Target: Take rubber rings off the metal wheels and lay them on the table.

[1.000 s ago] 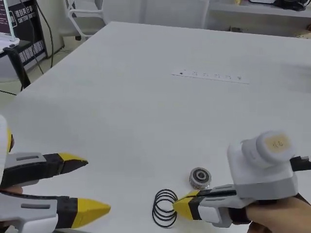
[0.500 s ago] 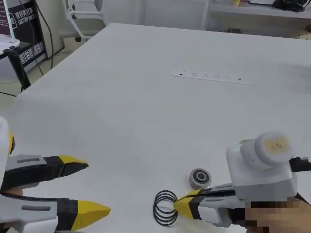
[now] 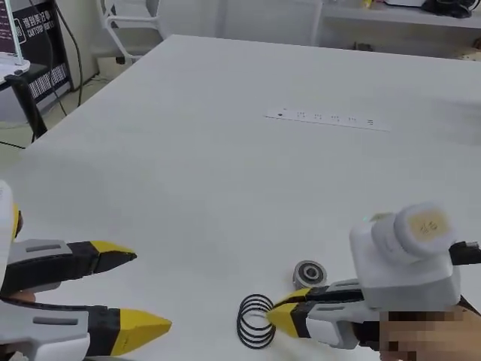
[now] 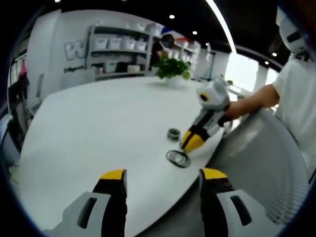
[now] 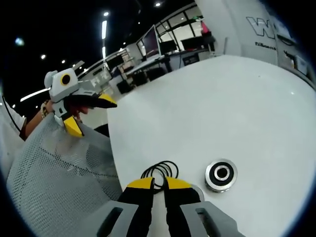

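Hardly anything is shifting: the right gripper (image 3: 272,317) is staying low at the rubber rings (image 3: 254,322).
Its jaws are pressing together, tips touching the pile, probably laying it near the table (image 3: 225,165) edge, just beside the metal wheel (image 3: 309,271). The left gripper (image 3: 150,290) is waiting spread apart, leaving wide bare room beyond.

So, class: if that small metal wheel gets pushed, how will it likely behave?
The metal wheel lies flat on the table, so it would probably slide, not roll. Being solid-looking metal, it is likely stiff and heavy for its size.
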Available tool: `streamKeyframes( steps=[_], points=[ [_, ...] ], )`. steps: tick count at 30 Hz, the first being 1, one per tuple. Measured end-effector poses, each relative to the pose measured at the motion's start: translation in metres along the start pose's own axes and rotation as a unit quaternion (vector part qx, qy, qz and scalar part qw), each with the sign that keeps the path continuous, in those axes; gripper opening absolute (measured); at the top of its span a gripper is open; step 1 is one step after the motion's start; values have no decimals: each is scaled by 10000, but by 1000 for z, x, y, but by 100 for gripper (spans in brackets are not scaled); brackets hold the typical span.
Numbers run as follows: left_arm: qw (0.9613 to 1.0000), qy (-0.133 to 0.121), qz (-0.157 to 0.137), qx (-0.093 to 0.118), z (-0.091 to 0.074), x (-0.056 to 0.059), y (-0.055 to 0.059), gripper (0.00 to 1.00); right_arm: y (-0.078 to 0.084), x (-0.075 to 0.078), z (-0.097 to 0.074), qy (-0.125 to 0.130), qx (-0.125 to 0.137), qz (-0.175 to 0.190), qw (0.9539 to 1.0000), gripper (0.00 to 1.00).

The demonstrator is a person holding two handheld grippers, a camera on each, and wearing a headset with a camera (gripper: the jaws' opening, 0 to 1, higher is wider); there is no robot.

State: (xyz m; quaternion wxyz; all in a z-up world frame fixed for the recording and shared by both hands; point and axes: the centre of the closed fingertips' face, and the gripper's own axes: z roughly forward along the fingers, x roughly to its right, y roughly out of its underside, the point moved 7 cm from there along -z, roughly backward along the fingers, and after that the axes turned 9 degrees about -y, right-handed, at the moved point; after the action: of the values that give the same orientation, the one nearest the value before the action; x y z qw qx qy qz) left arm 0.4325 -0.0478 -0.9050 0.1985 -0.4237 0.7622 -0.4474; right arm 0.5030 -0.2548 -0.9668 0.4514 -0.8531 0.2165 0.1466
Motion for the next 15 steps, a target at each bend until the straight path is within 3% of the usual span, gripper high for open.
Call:
streamKeyframes(
  steps=[15],
  points=[
    [10000, 31, -1, -58, 1, 1, 1, 61, -12, -7, -9, 54, 41, -541, 9985, 12]
  ],
)
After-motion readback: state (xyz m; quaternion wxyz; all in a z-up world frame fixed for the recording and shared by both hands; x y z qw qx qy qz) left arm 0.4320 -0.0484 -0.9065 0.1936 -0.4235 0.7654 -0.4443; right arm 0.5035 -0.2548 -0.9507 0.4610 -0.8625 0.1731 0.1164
